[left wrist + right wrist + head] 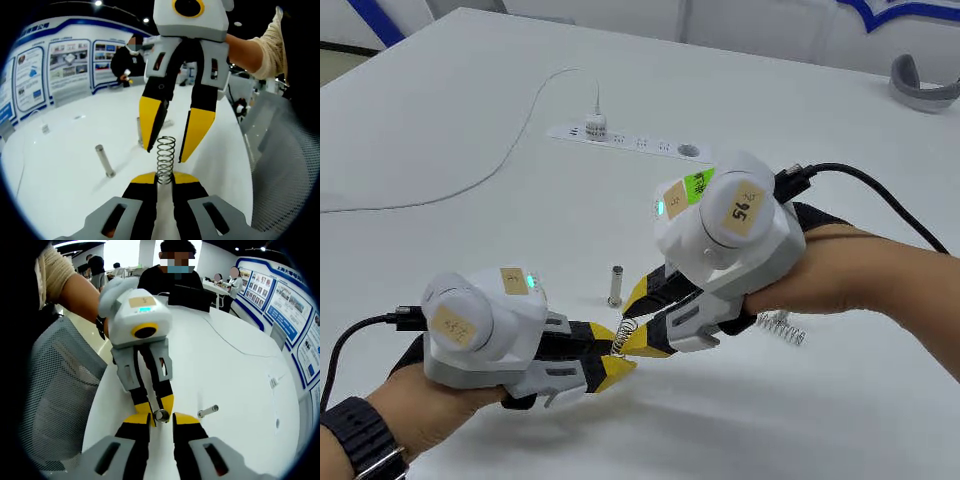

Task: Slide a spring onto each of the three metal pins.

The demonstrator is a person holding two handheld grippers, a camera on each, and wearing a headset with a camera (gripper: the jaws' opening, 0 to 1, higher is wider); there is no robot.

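Note:
A small metal spring (623,336) is held upright between the tips of my left gripper (620,354), which is shut on its lower end (165,176). My right gripper (636,322) faces it from the opposite side, open, with its yellow jaws on either side of the spring's free end (166,146) and apart from it. In the right gripper view the spring's round end (161,415) sits between my right gripper's own jaws. One metal pin (616,286) stands on the white table just behind the jaws. The left gripper view has two pins (105,161) (139,131).
A second spring (782,327) lies on the table under the right forearm. A white power strip (630,141) with a plug and cable lies farther back. A grey curved object (922,88) sits at the far right. People sit beyond the table (175,275).

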